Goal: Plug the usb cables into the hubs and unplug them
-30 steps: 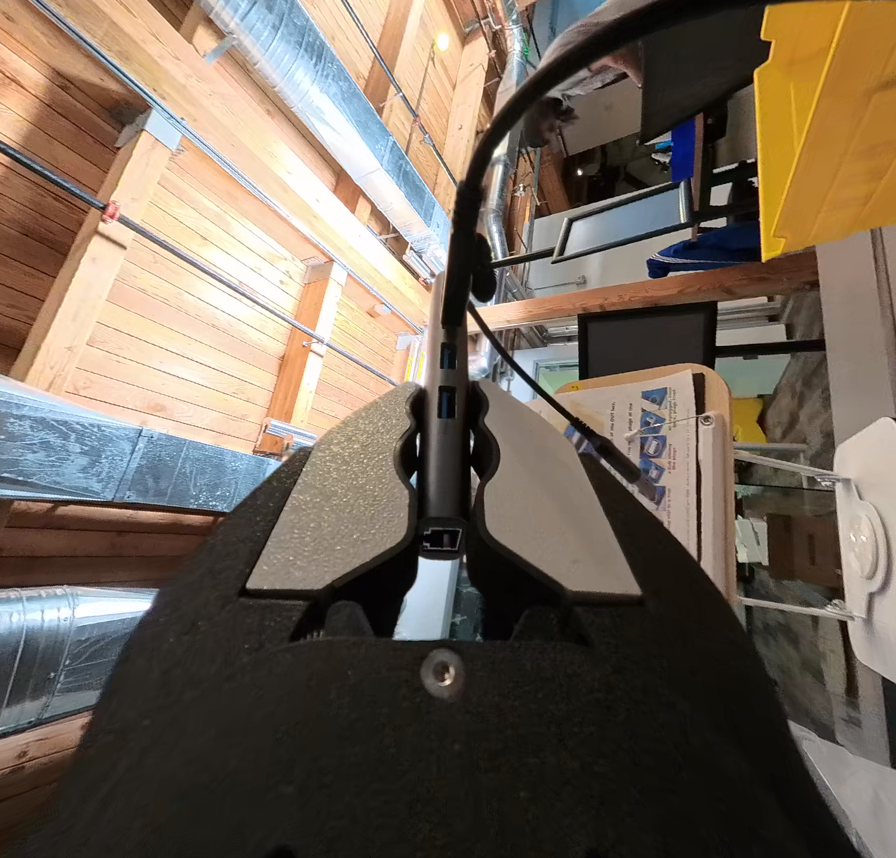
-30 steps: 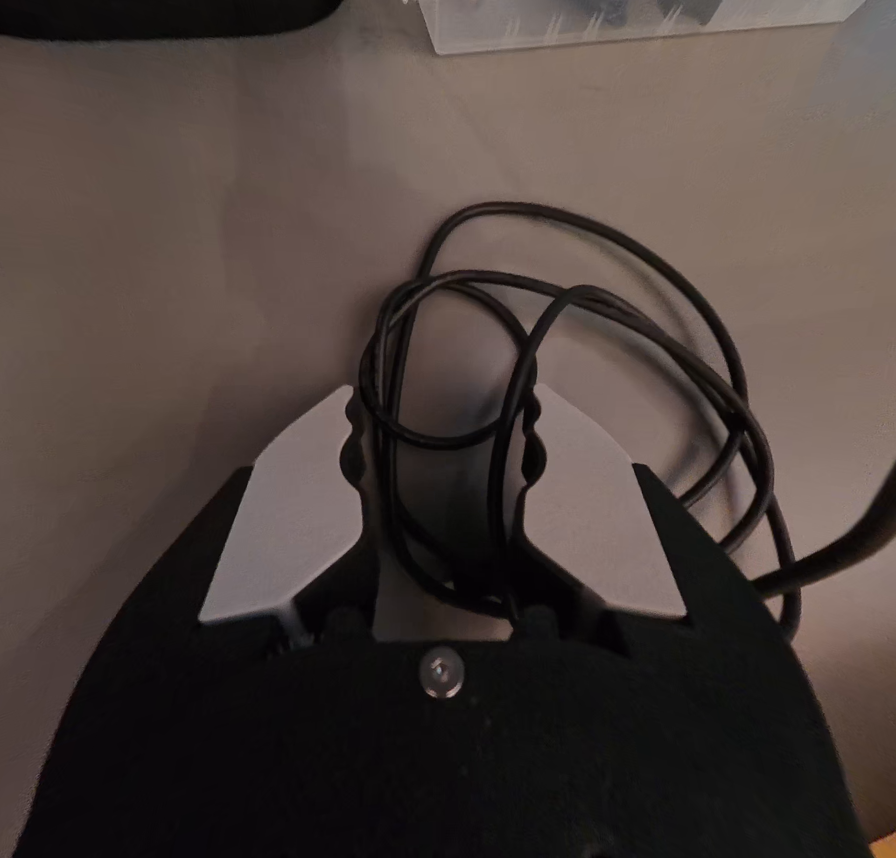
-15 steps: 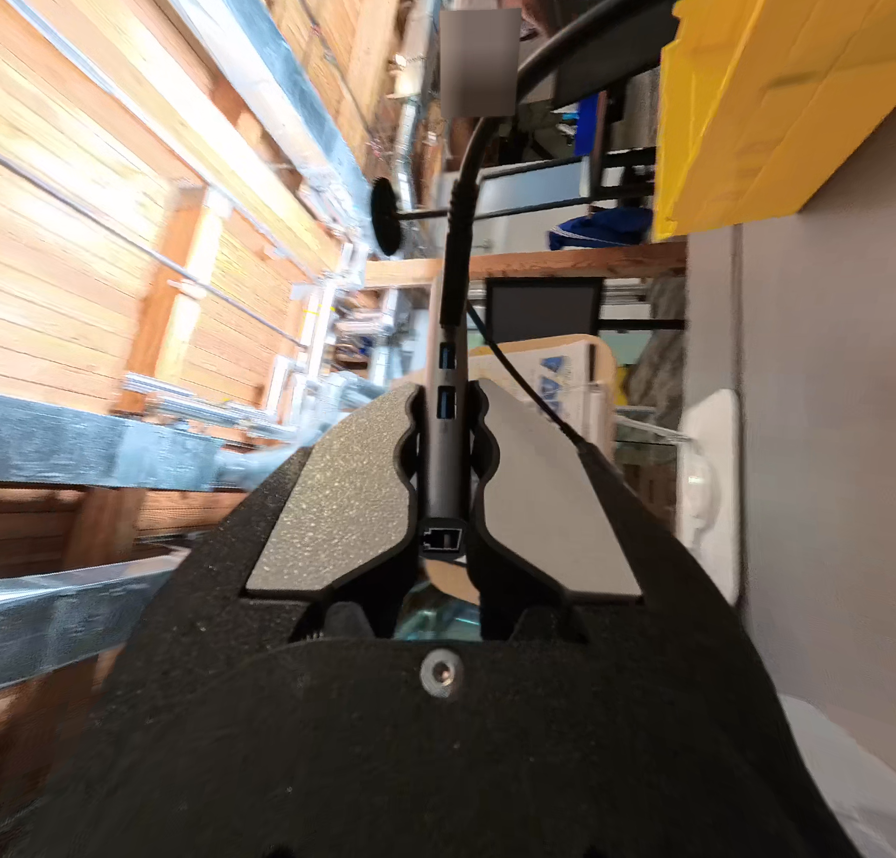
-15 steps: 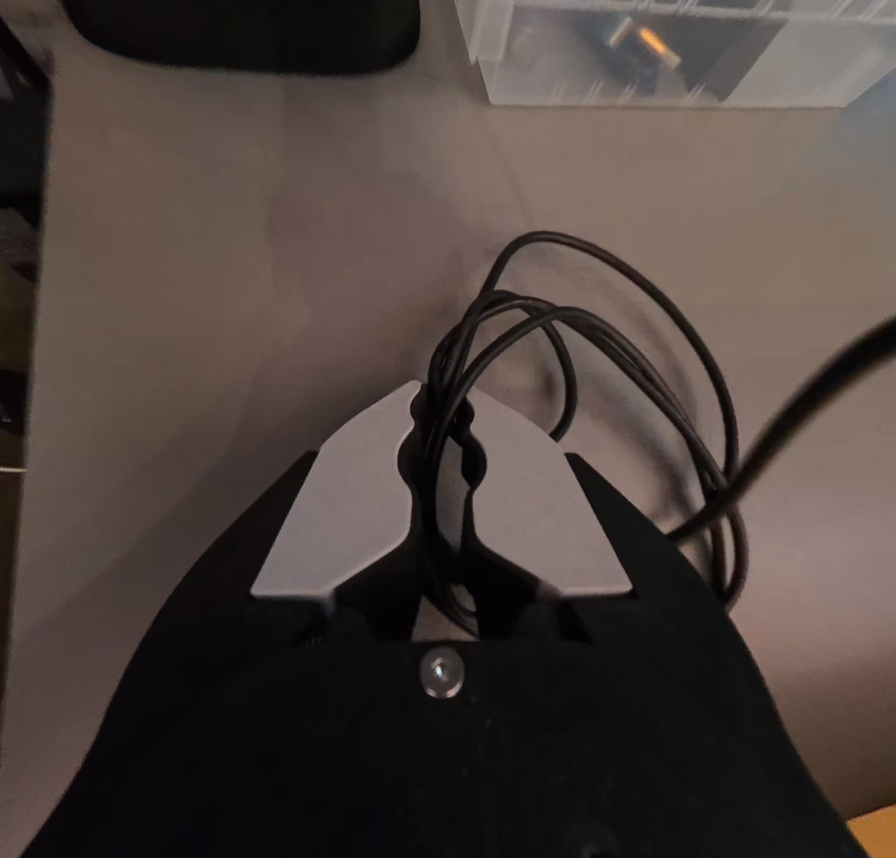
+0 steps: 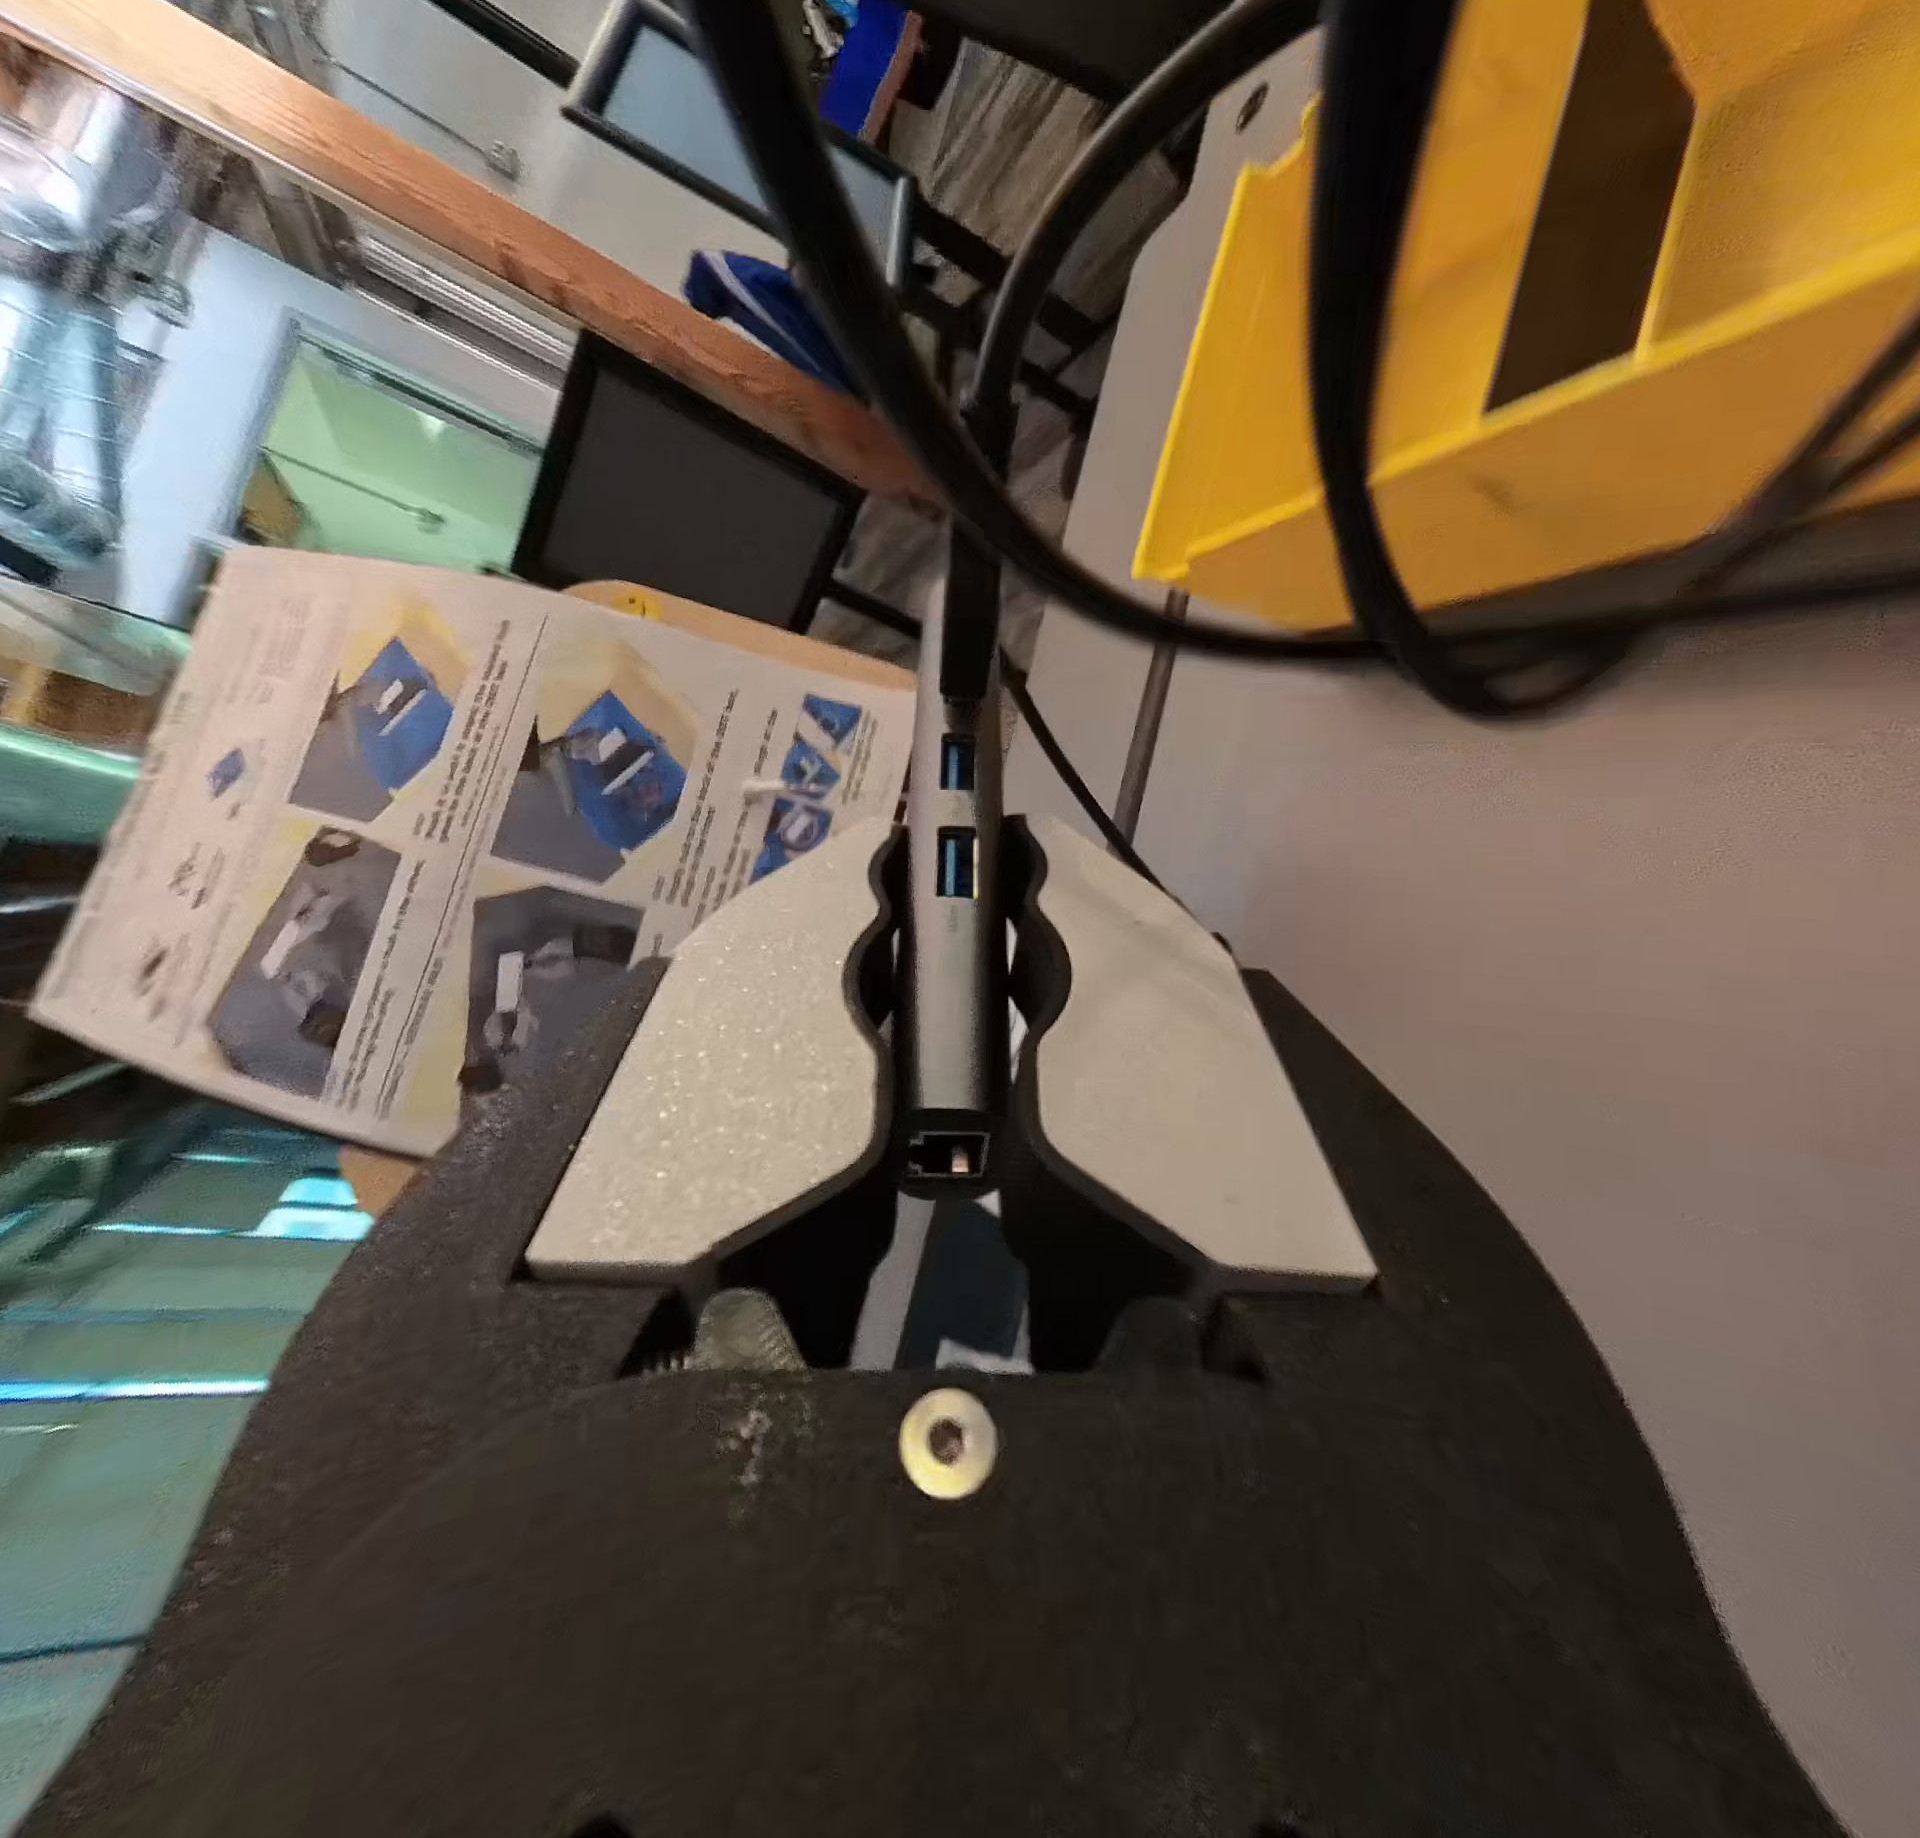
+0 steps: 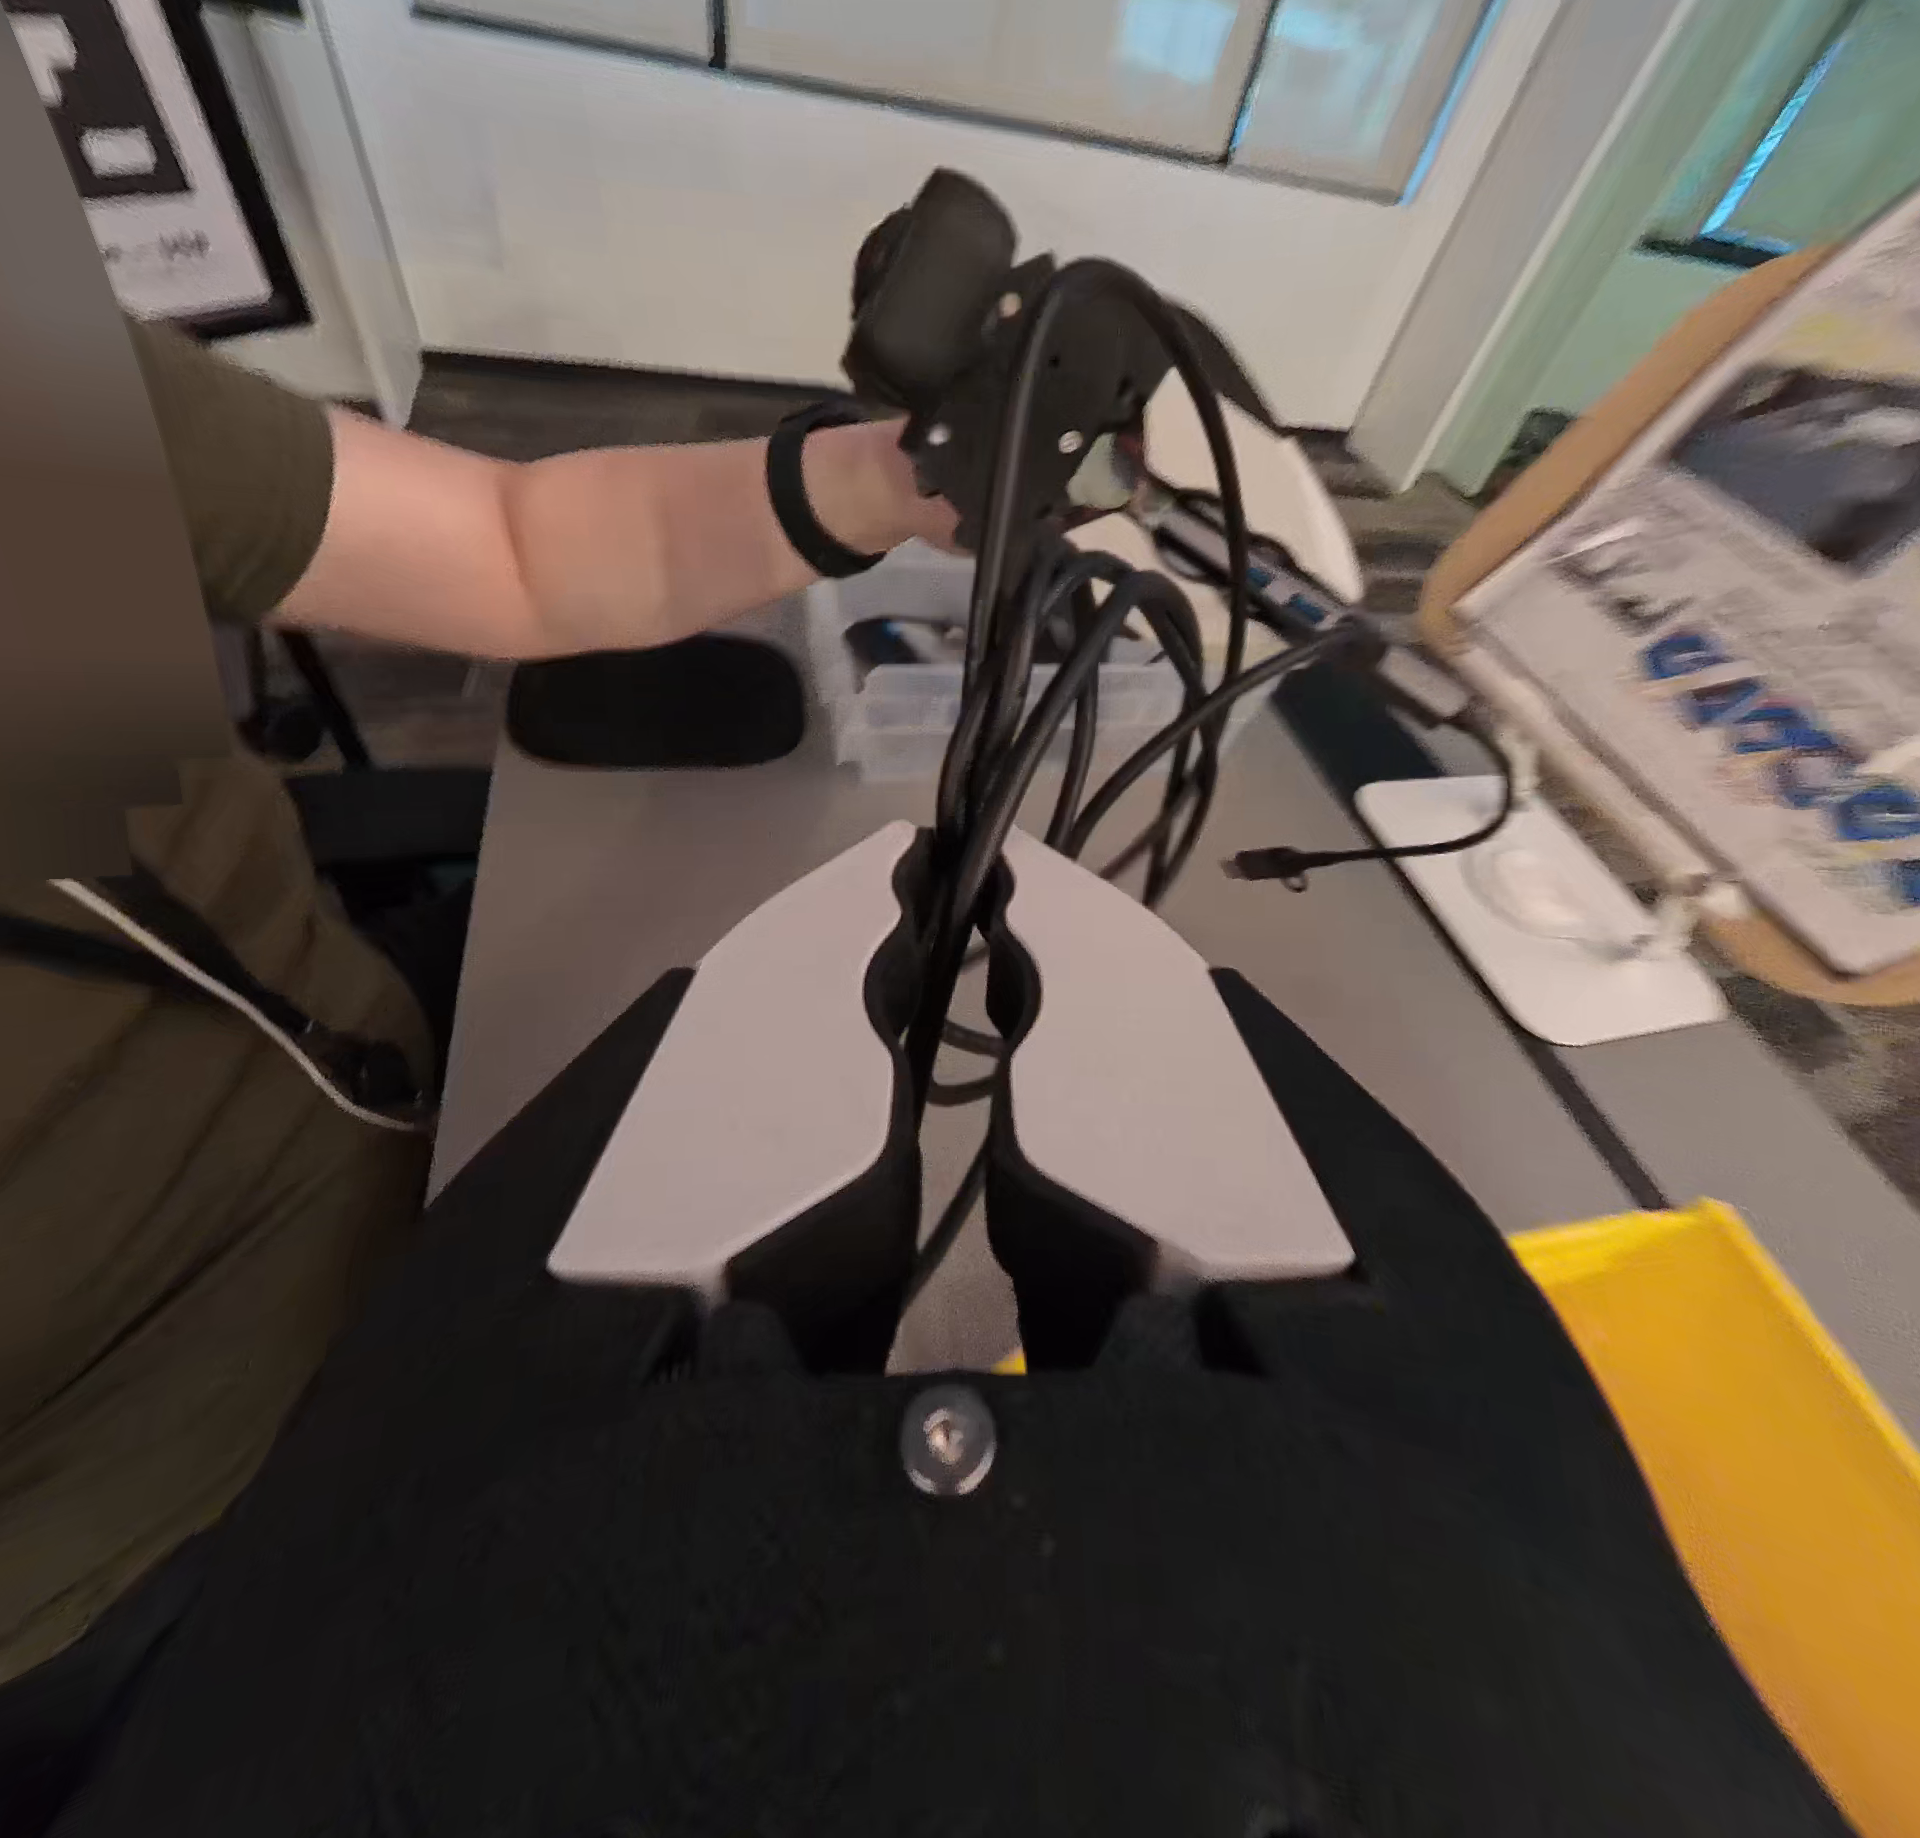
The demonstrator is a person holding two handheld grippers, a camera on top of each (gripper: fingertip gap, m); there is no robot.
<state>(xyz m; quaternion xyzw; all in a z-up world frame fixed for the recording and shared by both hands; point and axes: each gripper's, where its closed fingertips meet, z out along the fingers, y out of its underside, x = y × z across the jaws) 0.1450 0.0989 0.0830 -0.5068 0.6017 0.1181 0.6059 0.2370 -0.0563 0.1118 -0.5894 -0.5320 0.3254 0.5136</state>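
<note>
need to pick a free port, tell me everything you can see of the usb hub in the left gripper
The usb hub is a slim dark grey bar, metal by its look, clamped lengthwise between the left gripper fingers, held in the air and pointing away from the camera. Its near end carries a squarish network-type socket. The face towards the camera shows two blue USB ports, both empty. A thick black cable leaves its far end. Nothing else visibly touches it.

right gripper (image 6: pixel 954 889) | jaws clamped on black cable bundle (image 6: pixel 1023 645) | above grey table (image 6: pixel 665 853) | yellow bin (image 6: pixel 1714 1425) lower right
</note>
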